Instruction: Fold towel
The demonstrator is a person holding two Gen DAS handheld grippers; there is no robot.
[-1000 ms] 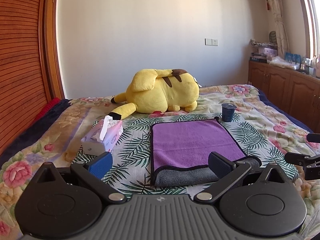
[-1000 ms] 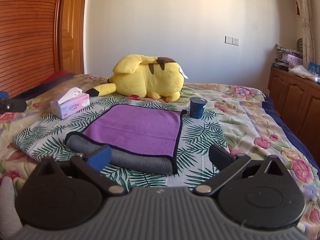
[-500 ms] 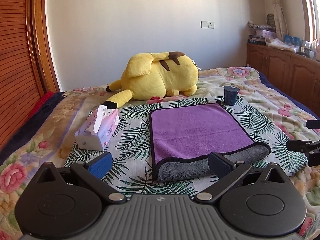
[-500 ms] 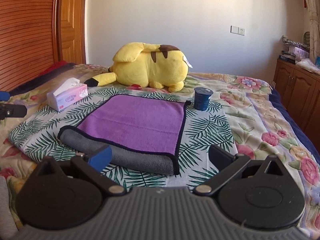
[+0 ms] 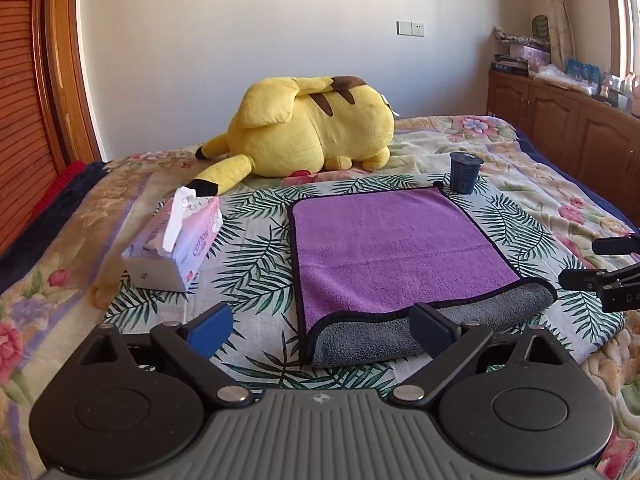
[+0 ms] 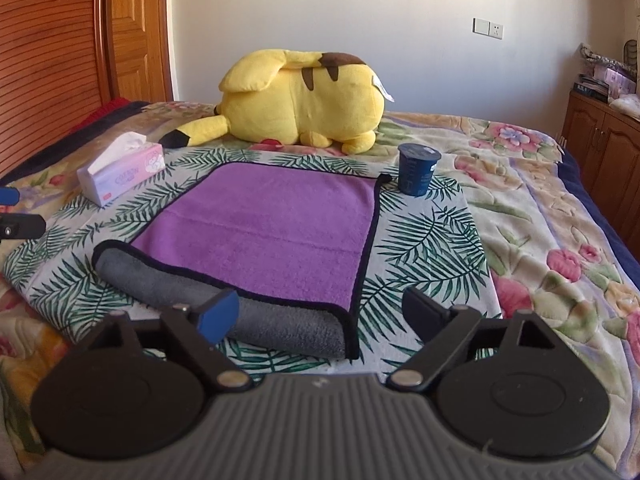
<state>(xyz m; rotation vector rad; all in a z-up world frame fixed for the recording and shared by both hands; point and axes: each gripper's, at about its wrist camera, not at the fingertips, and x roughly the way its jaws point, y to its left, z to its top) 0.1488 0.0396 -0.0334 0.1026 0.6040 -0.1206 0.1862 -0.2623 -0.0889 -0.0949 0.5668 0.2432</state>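
Note:
A purple towel (image 5: 392,244) with a grey underside and black hem lies folded on the palm-leaf cloth (image 5: 256,252) on the bed; its grey fold faces me. It also shows in the right wrist view (image 6: 272,224). My left gripper (image 5: 320,326) is open and empty, just before the towel's near left corner. My right gripper (image 6: 320,314) is open and empty, just before the near right corner. The right gripper's fingers (image 5: 600,276) show at the right edge of the left wrist view.
A pink tissue box (image 5: 176,244) stands left of the towel. A dark blue cup (image 5: 464,172) stands at its far right corner. A yellow plush toy (image 5: 308,128) lies behind. Wooden cabinets (image 5: 560,120) line the right wall.
Both grippers have moved forward and lower toward the towel's near edge, which now fills more of each view. Both jaws stay open. The towel has not moved.

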